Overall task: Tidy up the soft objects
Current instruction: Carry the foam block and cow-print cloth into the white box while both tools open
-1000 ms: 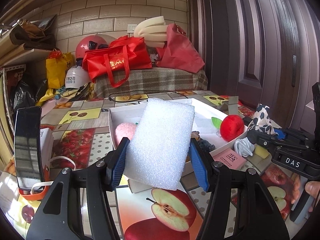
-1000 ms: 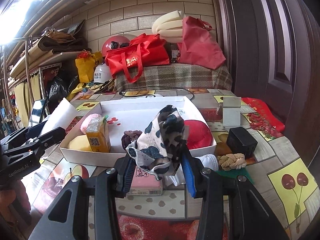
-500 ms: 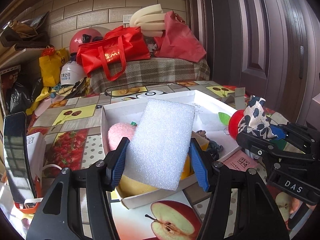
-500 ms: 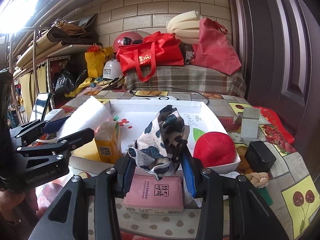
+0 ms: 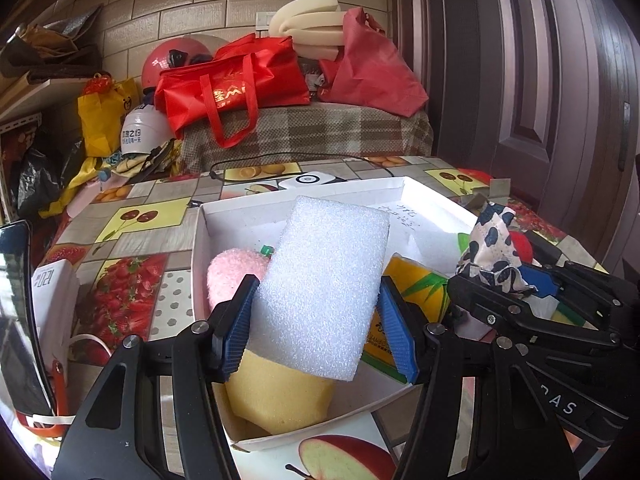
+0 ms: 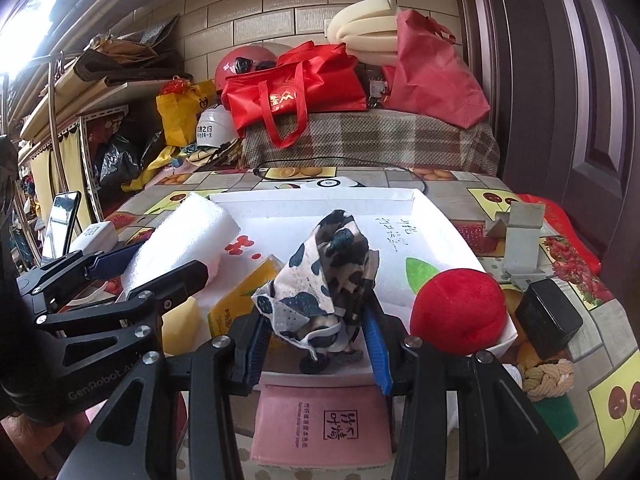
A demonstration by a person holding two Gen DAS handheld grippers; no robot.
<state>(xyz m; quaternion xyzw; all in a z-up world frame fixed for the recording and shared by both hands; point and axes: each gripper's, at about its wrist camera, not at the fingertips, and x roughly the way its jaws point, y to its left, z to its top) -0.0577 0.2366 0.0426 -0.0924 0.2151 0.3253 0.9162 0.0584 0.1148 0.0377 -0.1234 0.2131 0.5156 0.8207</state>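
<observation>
Roughly halfway: white box (image 6: 416, 200) holds the red plush (image 6: 458, 310), pink puff (image 5: 236, 272), yellow sponge (image 5: 280, 392). My left gripper (image 5: 316, 332) clamps the foam block (image 5: 324, 292), right gripper (image 6: 318, 346) pinches the spotted cloth (image 6: 332, 272); both over the box, unreleased. Knotted rope (image 6: 546, 376) is outside.

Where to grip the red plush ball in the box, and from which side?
Pinch the red plush ball across its rounded middle, coming from above: it sits in the white box's near right corner against the low walls, so side access looks blocked. Top is bare.
</observation>
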